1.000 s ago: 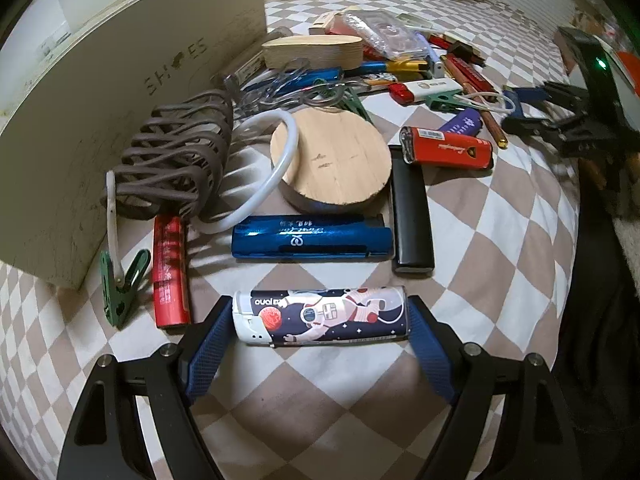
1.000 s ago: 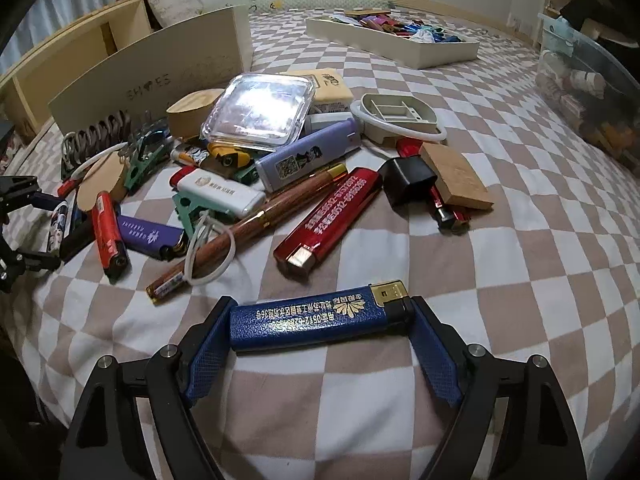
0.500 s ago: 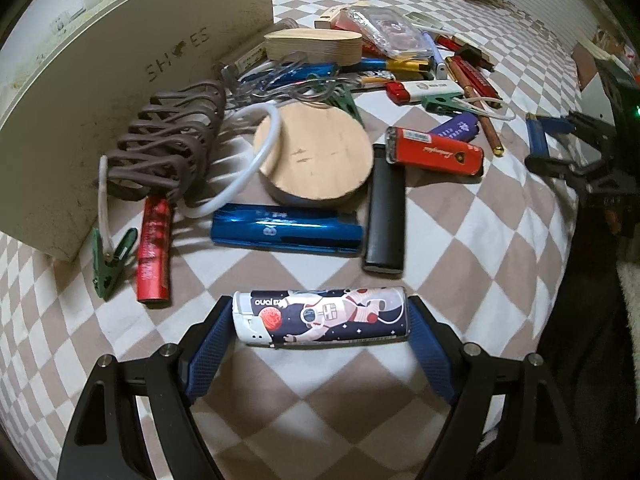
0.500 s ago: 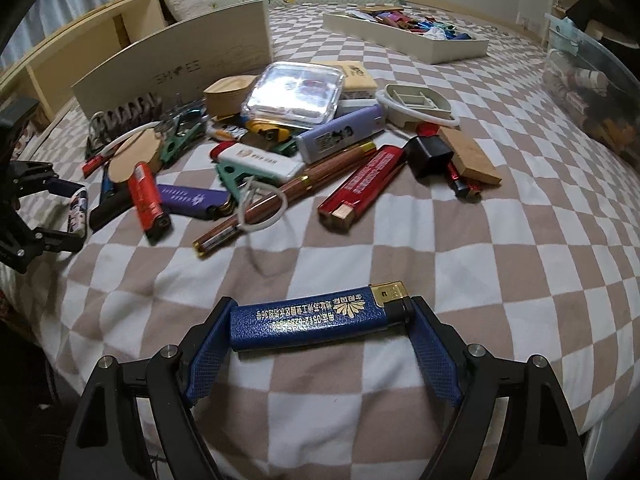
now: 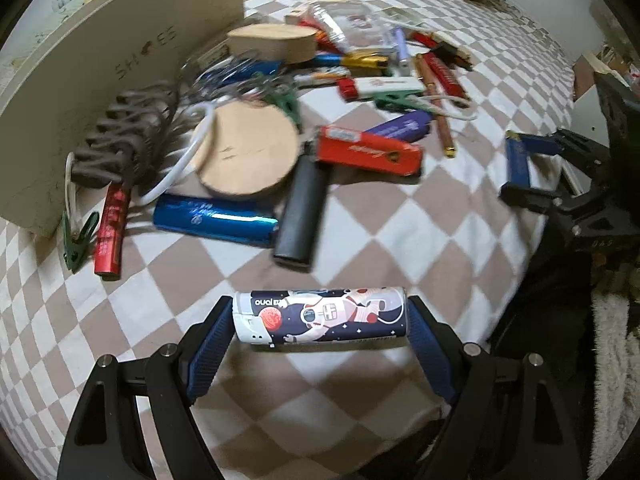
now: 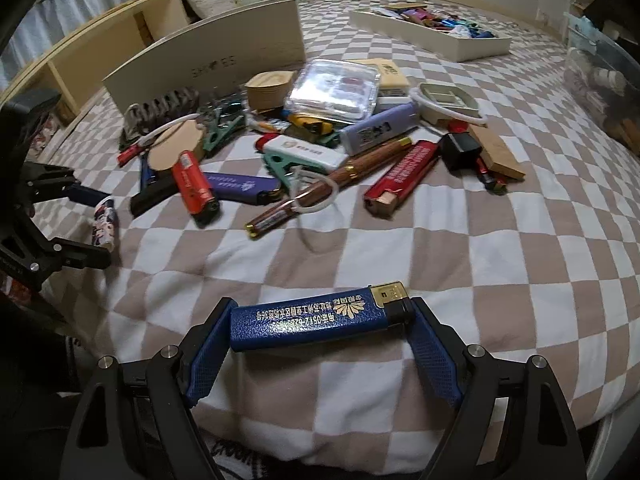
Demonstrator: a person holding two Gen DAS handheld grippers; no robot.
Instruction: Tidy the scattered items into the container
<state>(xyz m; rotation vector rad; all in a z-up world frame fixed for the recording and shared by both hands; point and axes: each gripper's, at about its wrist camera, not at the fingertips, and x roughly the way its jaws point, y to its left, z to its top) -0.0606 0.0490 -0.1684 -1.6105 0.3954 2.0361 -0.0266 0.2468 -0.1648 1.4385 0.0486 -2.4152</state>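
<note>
We hold the astronaut lighter endwise in the left gripper and the blue lighter likewise in the right gripper, jaws clamped. The white tray lies at one o'clock; we should carry both level there, clearing the pile.

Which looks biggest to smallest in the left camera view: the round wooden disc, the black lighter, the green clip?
1. Round wooden disc
2. Black lighter
3. Green clip
They lie at similar distances, so this order probably holds.
</note>
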